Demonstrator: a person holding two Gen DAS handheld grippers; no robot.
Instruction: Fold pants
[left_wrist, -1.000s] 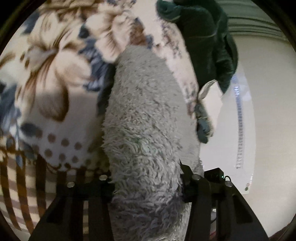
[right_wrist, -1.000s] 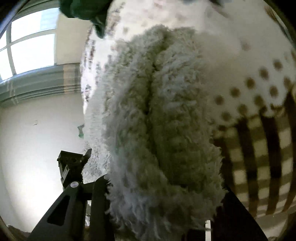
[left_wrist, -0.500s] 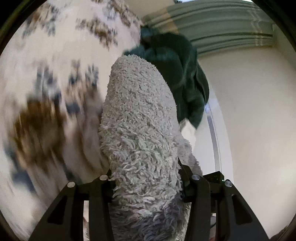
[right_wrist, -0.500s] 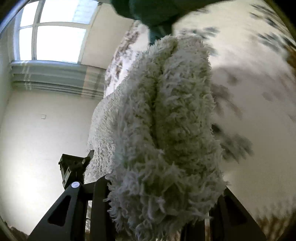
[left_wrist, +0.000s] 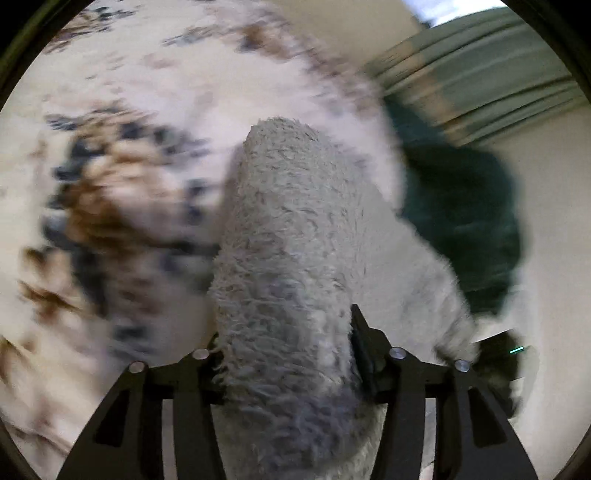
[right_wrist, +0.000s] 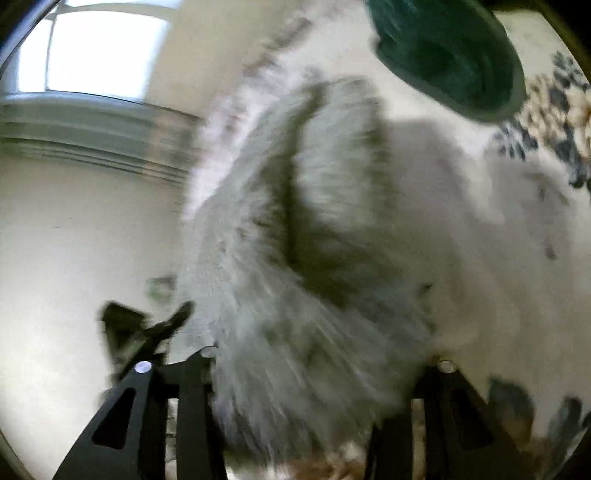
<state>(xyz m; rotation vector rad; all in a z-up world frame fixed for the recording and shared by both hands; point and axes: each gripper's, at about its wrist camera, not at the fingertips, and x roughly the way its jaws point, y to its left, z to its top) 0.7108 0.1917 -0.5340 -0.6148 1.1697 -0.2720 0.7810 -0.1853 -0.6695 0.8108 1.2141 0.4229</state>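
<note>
In the left wrist view, the left claw (left_wrist: 286, 354) pinches a thick bunch of the fuzzy gray pants (left_wrist: 291, 236) above the flowered bedspread (left_wrist: 122, 206), with a dark green cloth (left_wrist: 465, 225) near its far edge. In the right wrist view, the right claw (right_wrist: 314, 373) pinches the blurry pants (right_wrist: 306, 266) too, beside the green cloth (right_wrist: 447, 51).

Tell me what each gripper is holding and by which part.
Both grip the fluffy grey pants. The left gripper and the right gripper each clamp a thick bunched fold of the fabric. Which part of the pants cannot be told.
</note>
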